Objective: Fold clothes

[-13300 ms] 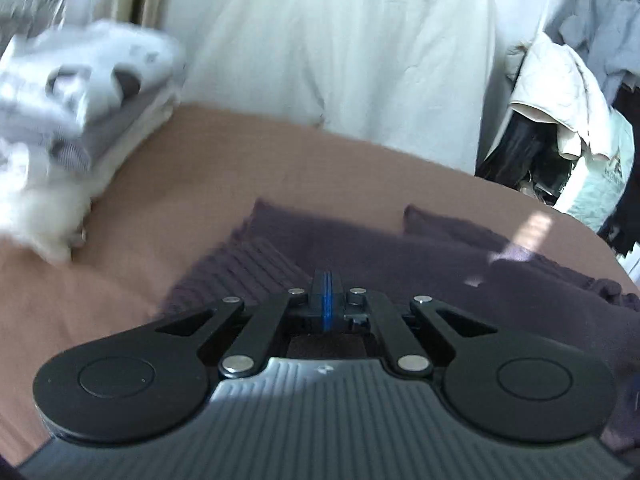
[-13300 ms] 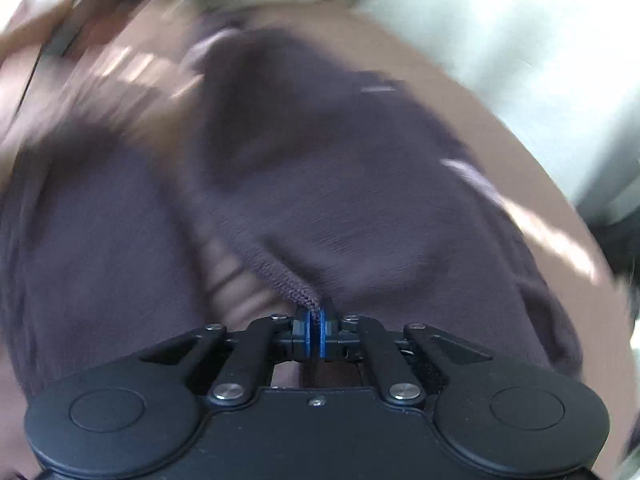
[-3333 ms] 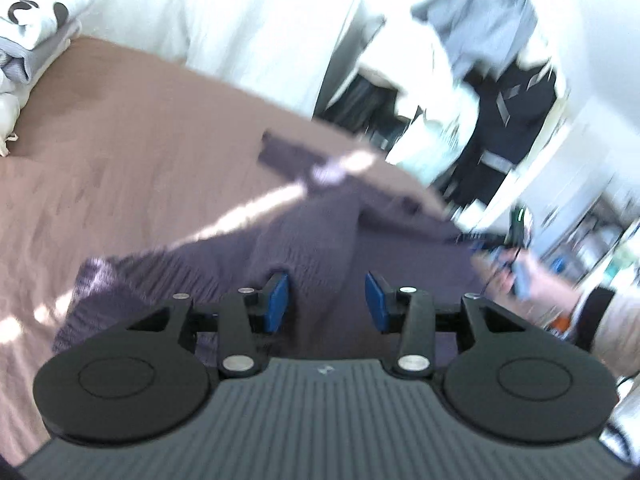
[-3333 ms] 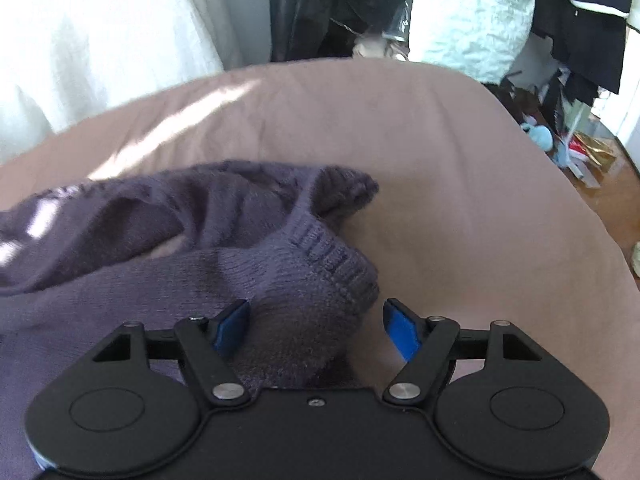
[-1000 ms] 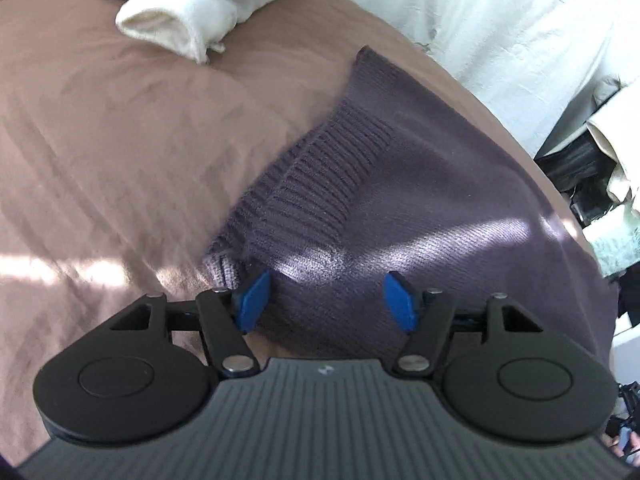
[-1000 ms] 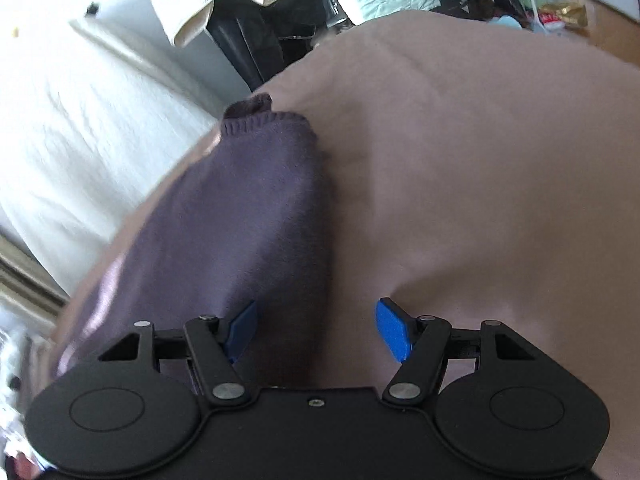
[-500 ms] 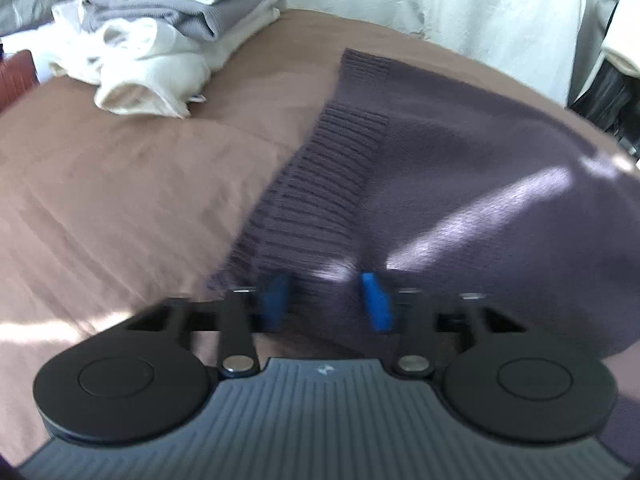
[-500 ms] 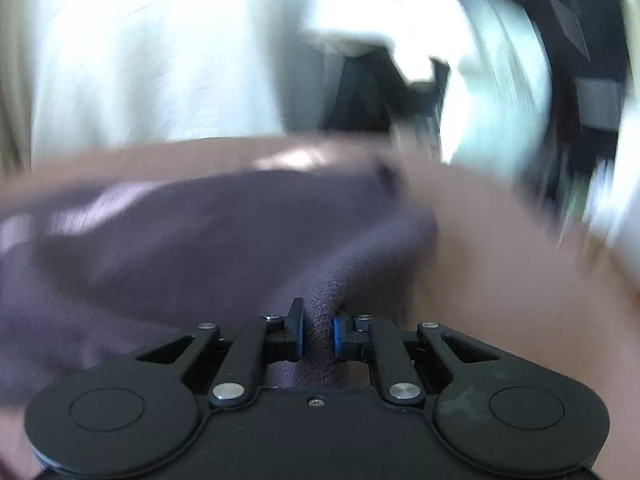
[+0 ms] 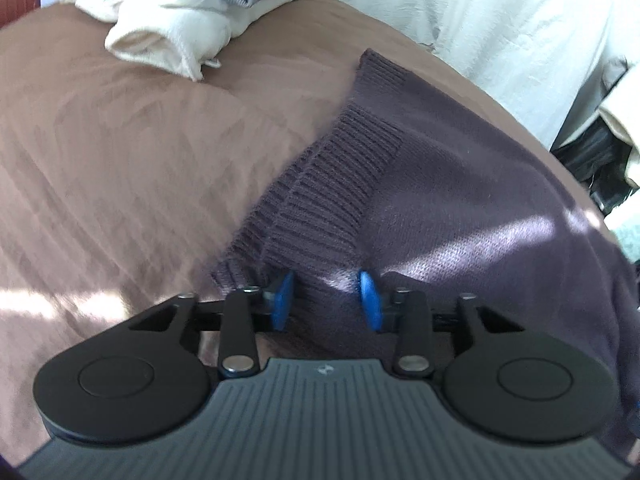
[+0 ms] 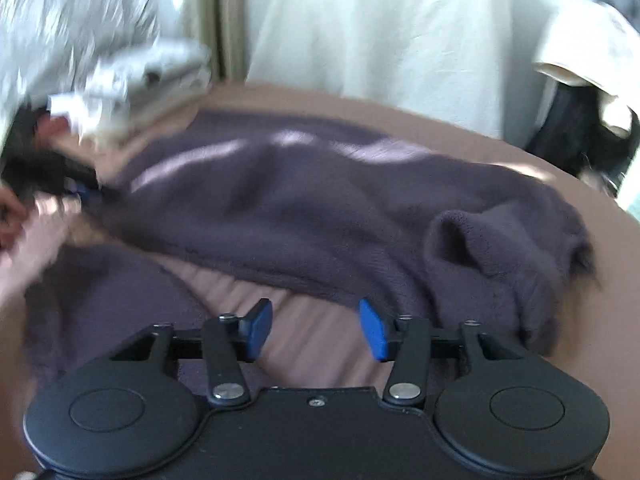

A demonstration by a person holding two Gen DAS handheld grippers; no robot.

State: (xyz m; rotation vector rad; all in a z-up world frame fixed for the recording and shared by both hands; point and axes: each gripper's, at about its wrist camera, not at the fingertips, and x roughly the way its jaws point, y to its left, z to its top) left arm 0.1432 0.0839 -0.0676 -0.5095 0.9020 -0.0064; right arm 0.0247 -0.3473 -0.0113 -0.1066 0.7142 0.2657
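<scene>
A dark purple knit sweater (image 9: 460, 184) lies on the brown bed cover (image 9: 120, 160), its ribbed hem (image 9: 332, 184) pointing toward me. My left gripper (image 9: 326, 300) is open with its blue pads either side of the hem's near corner. In the right wrist view the sweater (image 10: 320, 208) lies spread across the bed with a cuffed sleeve end (image 10: 460, 236) at the right. My right gripper (image 10: 316, 326) is open and empty just above the bed cover, at the sweater's near edge. The other gripper and hand (image 10: 36, 208) show blurred at far left.
A stack of folded white and grey clothes (image 9: 192, 12) sits at the bed's far left; it also shows in the right wrist view (image 10: 132, 80). A white sheet (image 9: 500, 20) hangs behind the bed. Dark hanging clothes (image 10: 580, 136) are at the right.
My right gripper was shut on the sweater half a second ago; it has let go, opened and drawn back. My left gripper has opened slightly wider at the hem.
</scene>
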